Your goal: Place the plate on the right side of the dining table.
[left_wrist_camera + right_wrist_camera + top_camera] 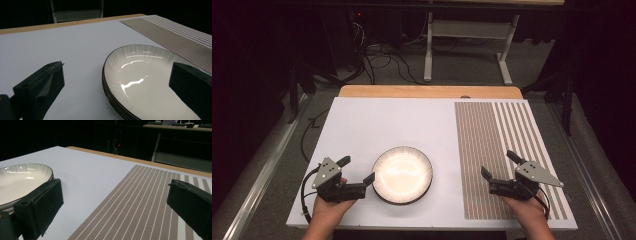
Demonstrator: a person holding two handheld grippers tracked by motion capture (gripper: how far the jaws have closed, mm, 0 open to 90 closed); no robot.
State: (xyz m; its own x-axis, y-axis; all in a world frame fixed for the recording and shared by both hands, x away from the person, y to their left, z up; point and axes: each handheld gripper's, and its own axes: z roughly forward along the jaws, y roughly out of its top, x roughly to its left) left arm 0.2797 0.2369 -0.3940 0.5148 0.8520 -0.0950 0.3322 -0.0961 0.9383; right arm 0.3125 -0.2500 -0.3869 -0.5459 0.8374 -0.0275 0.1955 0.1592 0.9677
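The left gripper [358,170] rests low over the white table [377,120], jaws spread wide and empty. The stack of plates [402,174] sits just beside its right jaw, apart from the pads. The right gripper [498,165] hangs over the striped placemat [497,150], jaws likewise released, the plates well off to its left.

A white tabletop [377,125] with a wooden edge along its far side carries a stack of white, dark-rimmed plates [402,174] near its front middle. A brown striped placemat [492,145] lies flat on its right part, well apart from the plates.
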